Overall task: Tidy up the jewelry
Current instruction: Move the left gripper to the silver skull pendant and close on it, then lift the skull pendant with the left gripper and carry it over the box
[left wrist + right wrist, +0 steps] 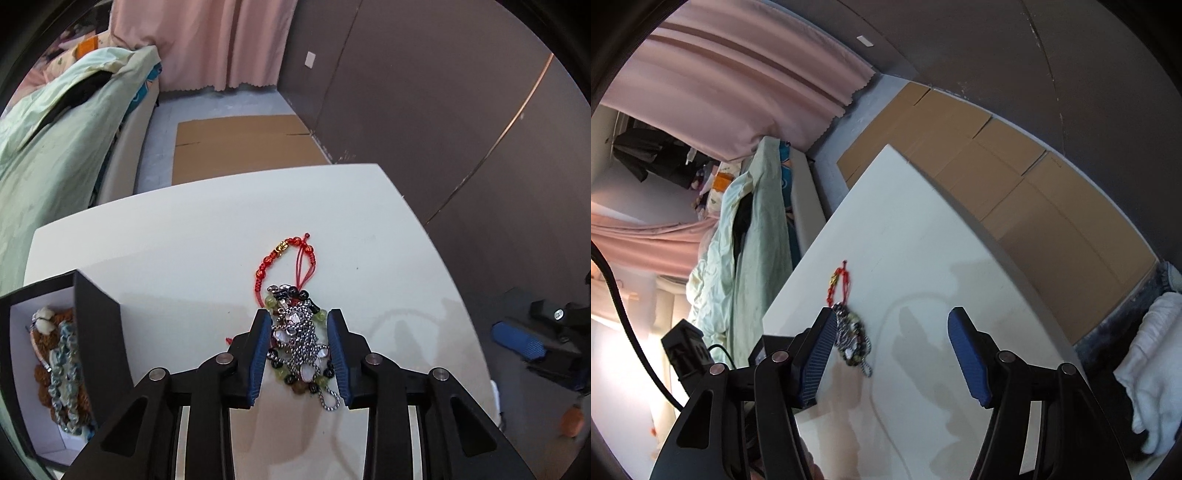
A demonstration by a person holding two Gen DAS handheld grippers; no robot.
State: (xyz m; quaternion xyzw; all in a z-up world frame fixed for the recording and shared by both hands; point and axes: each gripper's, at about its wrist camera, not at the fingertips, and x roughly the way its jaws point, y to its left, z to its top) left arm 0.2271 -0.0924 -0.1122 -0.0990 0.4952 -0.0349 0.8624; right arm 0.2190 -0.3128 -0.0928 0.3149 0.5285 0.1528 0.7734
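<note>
1. We read this as the pick-up step: our left claw [297,354] sits low over the tangled heap of jewelry [301,339] on the white tabletop [184,251], its blue pads narrowed to flank the silver chain and beads on both sides. Whether the pads already press the heap we cannot tell.
2. The red cord bracelet [280,262] trails from the far side of the heap and looks snagged in it.
3. Our right claw [892,354] hangs wide with nothing between the pads, the heap just beside its left pad.
4. The next move, we judge, calls for a firm pinch, a slow lift, then a carry left to the open black box [96,325], which already holds beaded pieces.
5. The box wall stands near on the left. The tabletop is bare to the right and far side, so we have room there.
</note>
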